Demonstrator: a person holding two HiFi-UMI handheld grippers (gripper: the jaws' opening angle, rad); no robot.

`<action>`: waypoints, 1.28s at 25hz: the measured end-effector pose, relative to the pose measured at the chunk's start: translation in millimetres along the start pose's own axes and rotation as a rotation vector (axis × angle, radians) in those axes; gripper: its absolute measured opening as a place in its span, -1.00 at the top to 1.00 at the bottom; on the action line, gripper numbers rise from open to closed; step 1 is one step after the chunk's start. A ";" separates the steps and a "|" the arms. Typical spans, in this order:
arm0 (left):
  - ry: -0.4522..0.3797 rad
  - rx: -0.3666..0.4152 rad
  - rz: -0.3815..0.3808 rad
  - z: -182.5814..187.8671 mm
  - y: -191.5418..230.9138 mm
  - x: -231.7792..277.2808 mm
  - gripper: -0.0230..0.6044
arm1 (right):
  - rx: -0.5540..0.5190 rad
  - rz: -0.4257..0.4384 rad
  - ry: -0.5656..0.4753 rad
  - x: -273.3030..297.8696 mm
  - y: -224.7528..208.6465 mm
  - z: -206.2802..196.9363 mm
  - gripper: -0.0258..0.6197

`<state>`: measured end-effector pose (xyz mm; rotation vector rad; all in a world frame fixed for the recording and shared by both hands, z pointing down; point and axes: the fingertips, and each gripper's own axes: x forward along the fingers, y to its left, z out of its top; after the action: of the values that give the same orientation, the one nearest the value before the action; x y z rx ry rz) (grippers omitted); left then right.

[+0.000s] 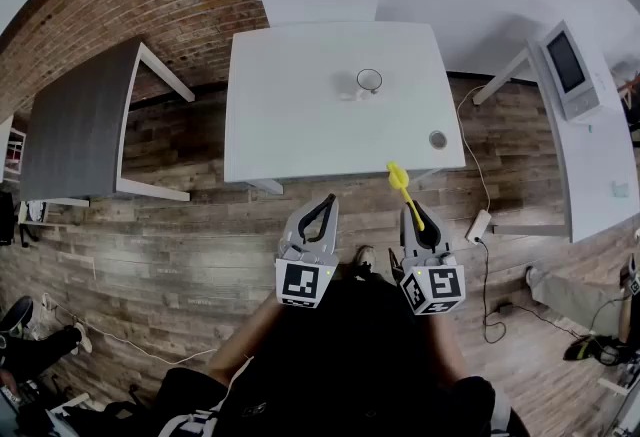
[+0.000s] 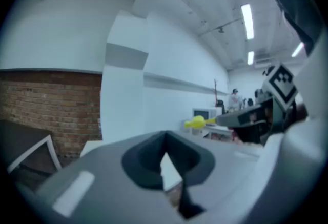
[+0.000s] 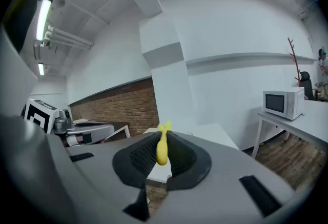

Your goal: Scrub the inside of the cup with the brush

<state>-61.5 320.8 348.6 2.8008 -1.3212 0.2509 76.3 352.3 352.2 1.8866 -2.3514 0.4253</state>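
Observation:
A clear cup stands on the white table, towards its far right. Both grippers hover over the wooden floor, short of the table's near edge. My right gripper is shut on a yellow brush, whose head points at the table. The right gripper view shows the brush pinched between the jaws of that gripper. My left gripper is shut with nothing in it. In the left gripper view, its closed jaws fill the bottom, with the brush off to the right.
A small round thing lies near the table's right front corner. A dark table stands at the left, and a white desk with a microwave at the right. Cables and a power strip lie on the floor.

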 end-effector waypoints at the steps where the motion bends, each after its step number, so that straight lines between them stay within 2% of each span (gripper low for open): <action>1: 0.000 -0.001 0.000 -0.5 0.2 0.2 0.92 | 0.000 0.001 0.000 0.4 0.3 -0.2 0.83; 13: 0.010 -0.009 -0.007 -4.2 -2.6 3.1 0.92 | 0.000 0.000 -0.004 -0.6 0.2 1.1 0.83; 22: 0.034 -0.013 0.001 -9.4 -24.7 22.4 0.91 | -0.006 0.015 -0.001 -7.0 -26.6 5.4 0.83; 32: 0.061 -0.009 0.086 -10.5 -55.0 48.3 0.91 | -0.022 0.119 0.032 -2.2 -67.8 5.9 0.83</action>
<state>9.6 320.0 368.7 2.7100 -1.4270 0.3295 143.0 339.5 356.5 1.7238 -2.4453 0.4348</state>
